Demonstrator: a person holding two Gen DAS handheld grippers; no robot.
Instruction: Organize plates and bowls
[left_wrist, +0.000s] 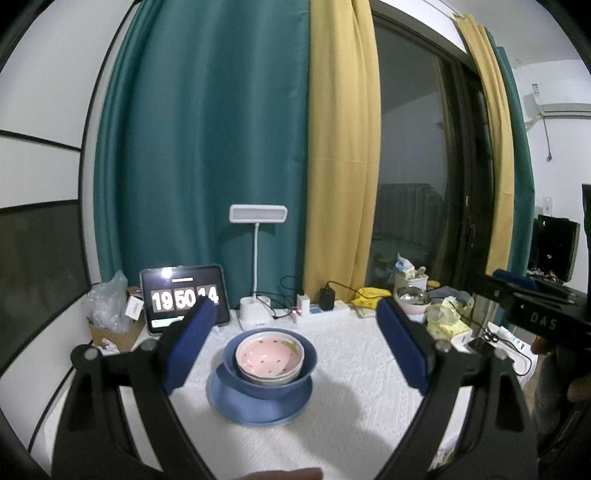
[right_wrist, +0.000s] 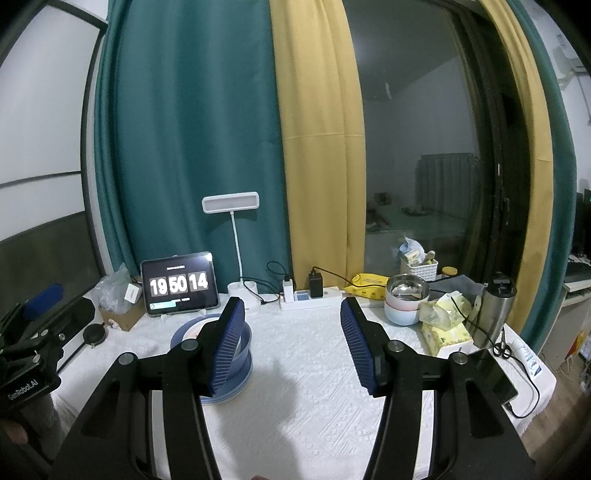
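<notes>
A pink spotted bowl (left_wrist: 266, 357) sits nested in a white bowl inside a blue bowl (left_wrist: 271, 384), all stacked on a blue plate (left_wrist: 258, 408) at the table's middle. My left gripper (left_wrist: 295, 343) is open and empty, held above and in front of the stack, apart from it. In the right wrist view the blue stack (right_wrist: 242, 365) shows partly behind the left finger (right_wrist: 227, 343). My right gripper (right_wrist: 291, 343) is open and empty, to the right of the stack.
A tablet clock (left_wrist: 184, 297), desk lamp (left_wrist: 256, 266), power strip (left_wrist: 321, 312) and cardboard box (left_wrist: 114, 328) line the back edge. At the right stand stacked bowls (right_wrist: 404, 299), a tissue box (right_wrist: 447, 330), a steel flask (right_wrist: 493, 314), scissors and a phone.
</notes>
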